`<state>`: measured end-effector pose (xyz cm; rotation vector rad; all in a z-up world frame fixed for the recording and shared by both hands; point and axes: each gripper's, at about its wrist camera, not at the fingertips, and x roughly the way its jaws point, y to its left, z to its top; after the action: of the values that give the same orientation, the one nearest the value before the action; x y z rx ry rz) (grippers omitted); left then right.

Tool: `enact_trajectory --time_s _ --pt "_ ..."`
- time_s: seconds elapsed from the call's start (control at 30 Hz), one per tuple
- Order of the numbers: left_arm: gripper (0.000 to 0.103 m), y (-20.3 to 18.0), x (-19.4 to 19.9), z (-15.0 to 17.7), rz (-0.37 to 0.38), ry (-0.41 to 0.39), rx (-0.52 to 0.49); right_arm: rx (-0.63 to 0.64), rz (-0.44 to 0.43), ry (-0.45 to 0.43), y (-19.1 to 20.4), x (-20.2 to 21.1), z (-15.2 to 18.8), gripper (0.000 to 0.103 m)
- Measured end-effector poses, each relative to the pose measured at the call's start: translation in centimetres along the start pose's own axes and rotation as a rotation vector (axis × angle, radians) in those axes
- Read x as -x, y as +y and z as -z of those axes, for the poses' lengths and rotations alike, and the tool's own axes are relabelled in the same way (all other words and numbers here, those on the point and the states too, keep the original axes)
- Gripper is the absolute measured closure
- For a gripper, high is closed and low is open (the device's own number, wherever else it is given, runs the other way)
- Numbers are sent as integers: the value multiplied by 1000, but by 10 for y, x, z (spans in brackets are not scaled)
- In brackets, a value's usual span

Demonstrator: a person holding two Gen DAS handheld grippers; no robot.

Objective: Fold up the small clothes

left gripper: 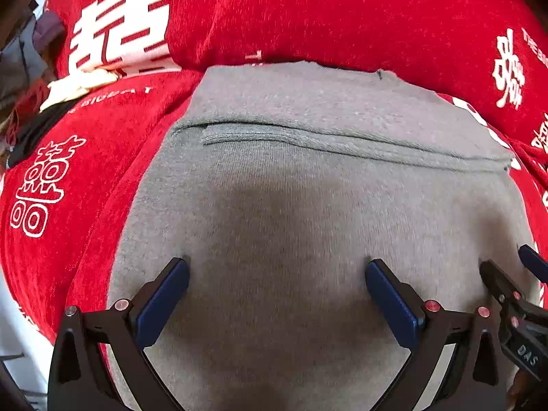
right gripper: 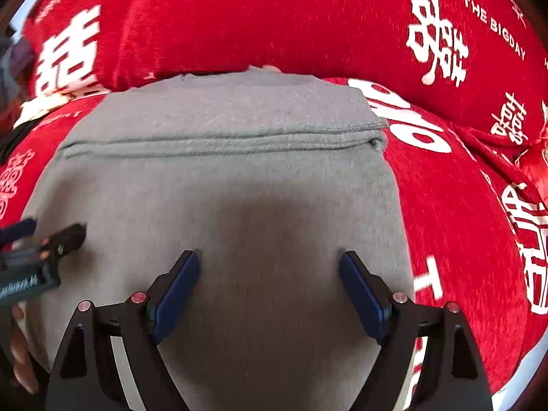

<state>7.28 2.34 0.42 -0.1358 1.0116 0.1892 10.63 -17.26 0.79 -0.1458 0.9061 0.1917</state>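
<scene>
Grey knit garment lies spread flat on the red bedspread with white characters, its far part already doubled over so that a hemmed edge runs straight across it. Both tongs hang just above the cloth, side by side. The left gripper stands spread wide with only bare fabric between its blue pads — nothing held. The right gripper is likewise parted and empty; its tip shows at the right edge of the left wrist view.

The step in hand looks like choosing the next pinch for another fold. To do it well, each gripper should likely come down on an outer edge or corner of the near part rather than mid-panel, take both layers cleanly without catching the bedspread beneath, and lift evenly — both sides together — so the new crease lies parallel to the hemmed edge.
</scene>
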Motion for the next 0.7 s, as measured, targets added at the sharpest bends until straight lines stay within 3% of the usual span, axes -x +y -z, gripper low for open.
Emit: enact_trajectory --time_s 0.37,0.7 --pt "0 0 13 22 12 -13 17 57 -21 -28 2 34 53 16" --pt "0 13 37 72 63 46 -24 159 -47 70 1 49 90 7"
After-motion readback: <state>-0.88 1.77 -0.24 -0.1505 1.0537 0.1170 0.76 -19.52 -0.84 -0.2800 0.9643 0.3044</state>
